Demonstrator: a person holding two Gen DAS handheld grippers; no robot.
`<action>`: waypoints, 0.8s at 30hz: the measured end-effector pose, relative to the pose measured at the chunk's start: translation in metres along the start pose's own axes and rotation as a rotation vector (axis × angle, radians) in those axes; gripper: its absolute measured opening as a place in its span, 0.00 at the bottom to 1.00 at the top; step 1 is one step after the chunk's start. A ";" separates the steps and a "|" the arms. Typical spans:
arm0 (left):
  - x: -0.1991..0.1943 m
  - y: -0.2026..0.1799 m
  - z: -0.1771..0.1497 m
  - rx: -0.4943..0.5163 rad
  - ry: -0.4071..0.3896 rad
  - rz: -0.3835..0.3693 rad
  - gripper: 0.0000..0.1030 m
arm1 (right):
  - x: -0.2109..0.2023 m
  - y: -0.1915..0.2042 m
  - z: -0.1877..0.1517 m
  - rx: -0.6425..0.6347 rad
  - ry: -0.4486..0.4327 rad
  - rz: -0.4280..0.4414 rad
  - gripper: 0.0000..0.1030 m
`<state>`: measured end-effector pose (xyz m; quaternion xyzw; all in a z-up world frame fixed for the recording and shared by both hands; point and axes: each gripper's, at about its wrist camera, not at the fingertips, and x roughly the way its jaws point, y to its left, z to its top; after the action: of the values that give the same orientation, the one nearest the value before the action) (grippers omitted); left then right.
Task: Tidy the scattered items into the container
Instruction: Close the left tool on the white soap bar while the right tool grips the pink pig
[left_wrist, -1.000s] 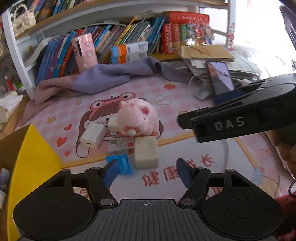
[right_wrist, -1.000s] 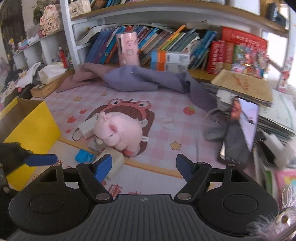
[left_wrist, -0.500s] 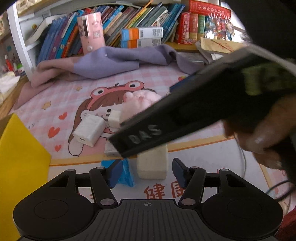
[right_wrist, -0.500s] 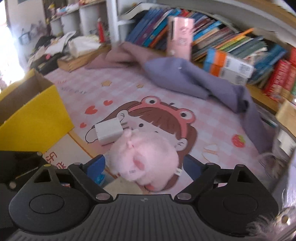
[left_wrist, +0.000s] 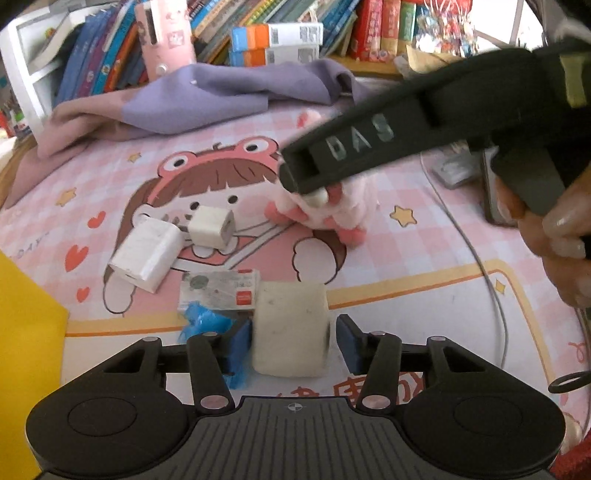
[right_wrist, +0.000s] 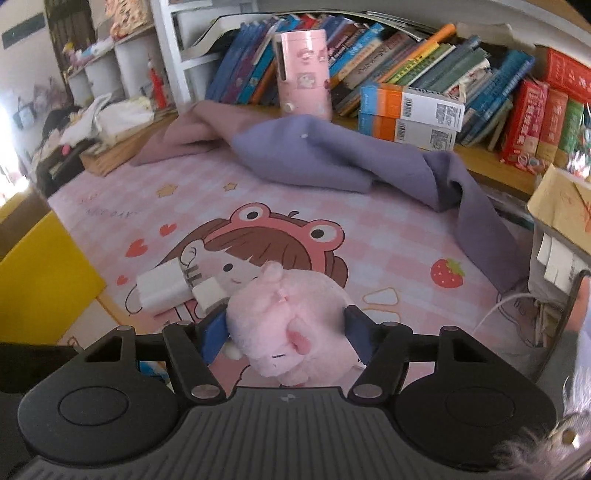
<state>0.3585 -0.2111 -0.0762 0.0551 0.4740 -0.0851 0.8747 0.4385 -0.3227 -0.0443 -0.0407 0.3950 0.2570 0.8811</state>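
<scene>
My right gripper (right_wrist: 284, 332) is shut on the pink plush pig (right_wrist: 284, 325), whose body fills the gap between the blue pads; in the left wrist view the pig (left_wrist: 328, 206) sits under the right gripper's black body (left_wrist: 406, 133). My left gripper (left_wrist: 291, 341) is open, its pads on either side of a cream foam block (left_wrist: 291, 328) on the pink mat. Two white chargers (left_wrist: 147, 251) (left_wrist: 212, 230), a small card packet (left_wrist: 218, 288) and a blue wrapper (left_wrist: 207, 323) lie nearby. The yellow box (left_wrist: 26, 332) stands at the left.
A purple cloth (right_wrist: 332, 155) lies bunched at the back of the mat. Behind it are a bookshelf, a pink canister (right_wrist: 303, 74) and orange-white boxes (right_wrist: 410, 114). A phone (left_wrist: 495, 192), a white cable (left_wrist: 476, 258) and paper stacks (right_wrist: 557, 206) are at the right.
My right gripper came down over the pig and closed on it. My left gripper moved forward so the foam block now sits between its open pads.
</scene>
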 end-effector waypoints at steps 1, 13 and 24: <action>0.002 -0.001 0.001 0.004 0.006 0.003 0.47 | 0.001 -0.001 0.001 0.002 -0.002 -0.003 0.66; -0.007 -0.001 -0.002 0.005 -0.008 -0.011 0.32 | 0.010 0.005 -0.003 -0.059 0.002 -0.046 0.57; -0.057 -0.007 -0.013 0.024 -0.076 -0.087 0.30 | -0.042 0.003 -0.021 0.031 -0.026 -0.071 0.56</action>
<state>0.3156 -0.2101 -0.0352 0.0416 0.4412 -0.1309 0.8868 0.3997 -0.3431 -0.0281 -0.0379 0.3858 0.2201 0.8951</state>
